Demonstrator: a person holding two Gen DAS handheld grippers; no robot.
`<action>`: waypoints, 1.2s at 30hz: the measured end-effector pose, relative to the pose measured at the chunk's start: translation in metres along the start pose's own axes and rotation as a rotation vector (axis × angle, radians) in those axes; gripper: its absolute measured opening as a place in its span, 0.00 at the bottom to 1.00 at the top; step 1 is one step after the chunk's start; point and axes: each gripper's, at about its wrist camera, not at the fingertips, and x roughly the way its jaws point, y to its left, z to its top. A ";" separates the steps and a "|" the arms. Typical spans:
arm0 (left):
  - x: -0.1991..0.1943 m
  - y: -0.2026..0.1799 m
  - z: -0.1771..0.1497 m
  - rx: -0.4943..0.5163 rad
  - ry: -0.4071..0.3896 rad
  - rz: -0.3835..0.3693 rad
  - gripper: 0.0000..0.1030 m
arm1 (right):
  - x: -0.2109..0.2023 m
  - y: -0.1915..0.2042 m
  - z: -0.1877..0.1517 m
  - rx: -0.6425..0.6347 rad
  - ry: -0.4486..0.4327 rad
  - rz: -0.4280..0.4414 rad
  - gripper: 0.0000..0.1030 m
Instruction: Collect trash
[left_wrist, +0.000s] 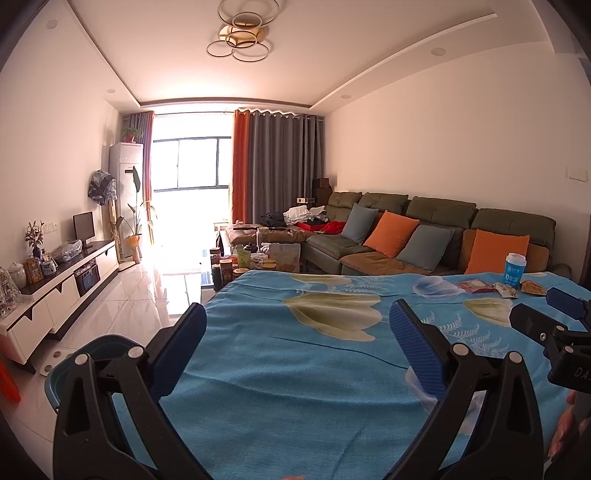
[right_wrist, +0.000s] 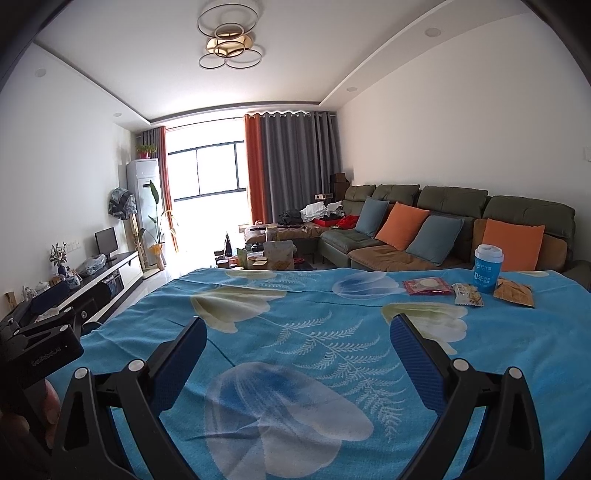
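Blue floral cloth (right_wrist: 295, 332) is covering the table that fills the foreground of both wrist views. Over its near part the left gripper (left_wrist: 297, 321) is hovering with its blue-padded fingers spread wide and nothing between them; the right gripper (right_wrist: 297, 334) is hanging likewise, spread and empty, above a pale flower print. A blue bin (left_wrist: 79, 365) is showing at the table's near left edge, beside the left gripper. Trash is lying at the far right corner of the cloth, well apart from both grippers: a red wrapper (right_wrist: 426, 286), a pale crumpled wrapper (right_wrist: 468, 294) and an orange snack bag (right_wrist: 514, 291), with a blue lidded cup (right_wrist: 488, 267) standing upright among them. Behind the table a green sofa (right_wrist: 450, 199) is carrying orange and grey-blue cushions, and a bright window (right_wrist: 205, 166) is glaring between orange and grey curtains.
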 end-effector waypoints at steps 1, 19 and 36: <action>0.000 0.000 0.000 -0.001 0.001 -0.001 0.94 | 0.000 0.000 0.000 0.001 -0.001 -0.001 0.93; 0.000 0.002 0.001 -0.004 0.003 0.002 0.94 | 0.000 -0.001 -0.002 0.006 0.003 -0.005 0.93; 0.000 0.003 0.003 -0.006 0.006 0.005 0.94 | -0.001 -0.001 -0.002 0.006 0.004 -0.005 0.93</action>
